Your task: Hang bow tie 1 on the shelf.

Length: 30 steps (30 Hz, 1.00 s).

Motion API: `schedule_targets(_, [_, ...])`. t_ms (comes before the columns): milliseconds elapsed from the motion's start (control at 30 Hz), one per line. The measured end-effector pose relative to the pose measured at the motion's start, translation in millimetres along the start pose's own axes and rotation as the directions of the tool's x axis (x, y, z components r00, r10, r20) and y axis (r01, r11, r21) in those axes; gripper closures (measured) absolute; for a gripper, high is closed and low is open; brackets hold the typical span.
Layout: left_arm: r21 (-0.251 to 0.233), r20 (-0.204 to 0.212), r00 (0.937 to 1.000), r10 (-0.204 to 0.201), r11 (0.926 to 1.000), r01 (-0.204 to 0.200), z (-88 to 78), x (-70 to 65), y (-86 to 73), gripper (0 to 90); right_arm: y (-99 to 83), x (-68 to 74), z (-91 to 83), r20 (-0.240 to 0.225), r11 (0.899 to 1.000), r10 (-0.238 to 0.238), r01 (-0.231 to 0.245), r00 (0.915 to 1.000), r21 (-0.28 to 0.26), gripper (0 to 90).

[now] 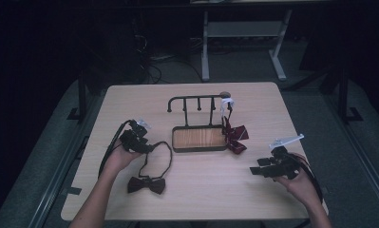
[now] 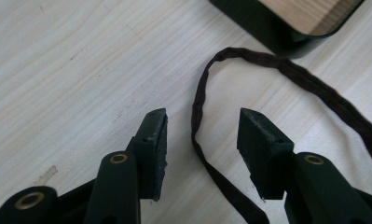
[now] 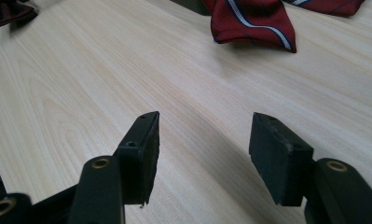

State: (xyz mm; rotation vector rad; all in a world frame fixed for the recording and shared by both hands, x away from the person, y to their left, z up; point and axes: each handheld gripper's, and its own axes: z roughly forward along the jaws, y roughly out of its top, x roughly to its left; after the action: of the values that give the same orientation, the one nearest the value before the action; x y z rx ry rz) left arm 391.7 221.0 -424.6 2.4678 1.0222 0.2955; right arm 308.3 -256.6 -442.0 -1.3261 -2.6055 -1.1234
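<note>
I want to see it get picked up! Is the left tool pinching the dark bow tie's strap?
Apart. In the left gripper view the strap lies on the table between the left tool, with pale wood showing on both sides of it.

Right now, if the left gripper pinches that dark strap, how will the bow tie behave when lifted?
Probably floppy: the strap lies in a loose curved loop between the left gripper's open jaws. It looks thin, so it may slip unless squeezed firmly. The bow would likely dangle and swing below.
</note>
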Motion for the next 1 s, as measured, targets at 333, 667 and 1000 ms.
schedule_targets(333, [0.020, -0.004, 1.0000, -0.001, 0.9998, 0.001, 5.6, 4.2, 0.8, 60.5, 0.2, 1.9, -0.5, 0.000, 1.000, -0.008, 0.008, 1.0000, -0.005, 42.8])
schedule_targets(667, [0.022, 0.002, 1.0000, -0.006, 0.9997, 0.006, 8.8, 6.1, 1.2, 68.7, 0.9, 2.6, -0.6, 0.005, 1.000, -0.018, 0.018, 0.9998, -0.006, 42.8])
schedule_targets(1000, [0.045, 0.008, 1.0000, -0.005, 0.9990, 0.005, 14.2, 5.3, 2.0, 74.5, 0.6, 2.5, -1.0, 0.004, 1.000, -0.020, 0.020, 0.9998, -0.012, 42.8])
